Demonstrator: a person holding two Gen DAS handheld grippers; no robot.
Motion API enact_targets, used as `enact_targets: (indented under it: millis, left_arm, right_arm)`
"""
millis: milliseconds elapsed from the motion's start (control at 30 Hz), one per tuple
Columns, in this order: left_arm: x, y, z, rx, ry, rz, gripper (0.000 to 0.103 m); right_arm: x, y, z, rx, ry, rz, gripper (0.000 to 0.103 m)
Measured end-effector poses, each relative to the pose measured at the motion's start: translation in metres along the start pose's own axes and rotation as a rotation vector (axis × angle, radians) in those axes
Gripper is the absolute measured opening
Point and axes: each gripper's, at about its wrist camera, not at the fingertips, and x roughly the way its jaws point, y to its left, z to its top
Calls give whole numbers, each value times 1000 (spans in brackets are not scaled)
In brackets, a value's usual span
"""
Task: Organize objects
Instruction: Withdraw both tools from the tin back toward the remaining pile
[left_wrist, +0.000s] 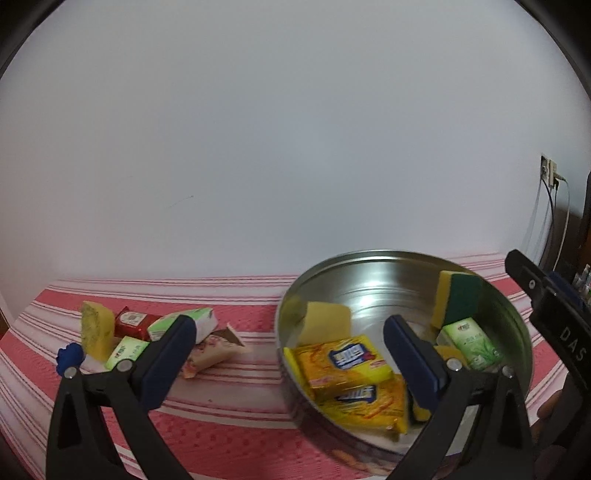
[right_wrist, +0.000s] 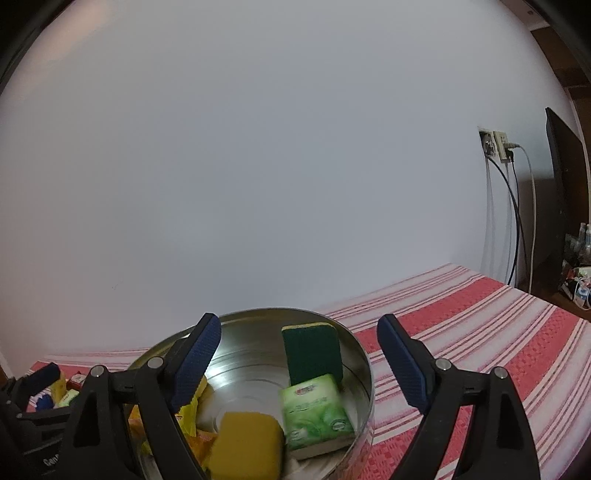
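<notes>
Steel bowl (left_wrist: 402, 273): round, shiny, shallow wall, sits on the red-and-white striped cloth (left_wrist: 240, 376) over the worktop. Left gripper (left_wrist: 290, 354) jaws spread wide, nothing between the pads; bowl's near-left rim lies between them, right finger over the bowl. In the bowl, between the left jaws: two yellow snack packs (left_wrist: 343, 363) with blue labels, stacked and slightly blurred, plain yellow sponge (left_wrist: 325, 321) just behind them. Beyond the right finger: yellow-green scrub sponge (left_wrist: 456, 297) leaning on the far wall, green tissue pack (left_wrist: 471, 343) in front of it. Right gripper (right_wrist: 299, 360) jaws also spread, empty; the bowl sits between them and to the left, with the scrub sponge, tissue pack and a yellow sponge (right_wrist: 245, 443) in the gap. Outside the bowl, behind the left gripper's left finger: loose pile (left_wrist: 147, 332) on the cloth holding a sponge, red packet, green-white packs and a pink wrapper, touching each other.
</notes>
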Motion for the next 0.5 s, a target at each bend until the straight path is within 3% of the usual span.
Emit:
enact_targets:
  millis: [500]
  left_arm:
    - [-6, 37, -15, 25, -14, 97, 103]
  right_arm:
    - [-12, 22, -14, -75, -14, -93, 88]
